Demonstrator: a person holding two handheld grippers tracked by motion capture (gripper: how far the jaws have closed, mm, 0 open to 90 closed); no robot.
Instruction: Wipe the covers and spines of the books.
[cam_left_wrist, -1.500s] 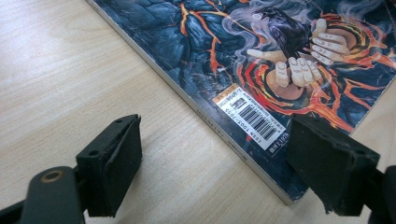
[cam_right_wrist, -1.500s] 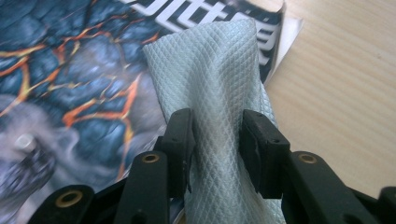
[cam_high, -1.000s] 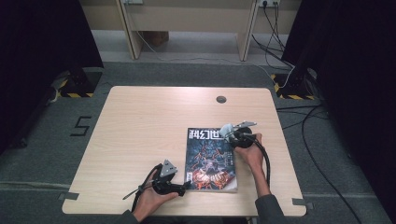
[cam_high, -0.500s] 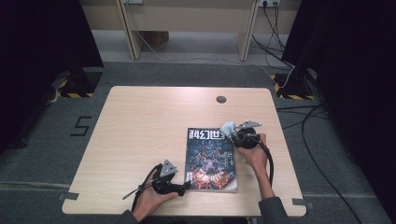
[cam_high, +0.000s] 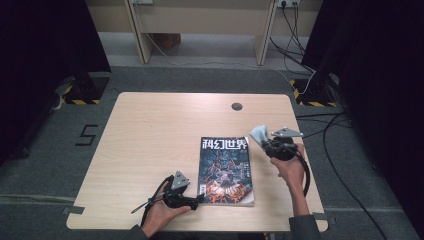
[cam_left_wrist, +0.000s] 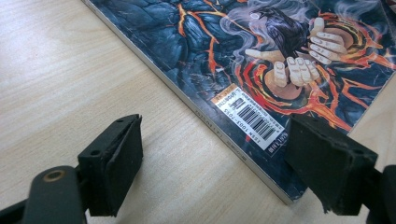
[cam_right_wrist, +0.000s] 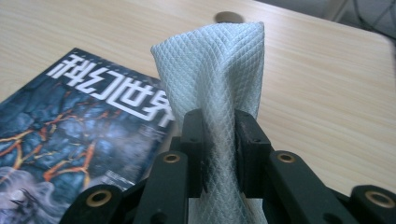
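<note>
On the counter (cam_high: 150, 130), a magazine (cam_high: 225, 170) lies flat, cover up, right of centre near the front edge. The left claw (cam_high: 200, 198) rests at the magazine's near left corner, jaws spread wide, gripping nothing; in the left gripper view one jaw sits over the bare wood and the other over the cover, the spine running between them. The right claw (cam_right_wrist: 219, 140) is clamped on a pale blue cloth (cam_right_wrist: 215, 74), held upright just beside the magazine's far right corner.

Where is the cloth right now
The cloth is pinched in the right hand-held gripper, held up just off the magazine's top right corner in the high view, on the table's right side.
</note>
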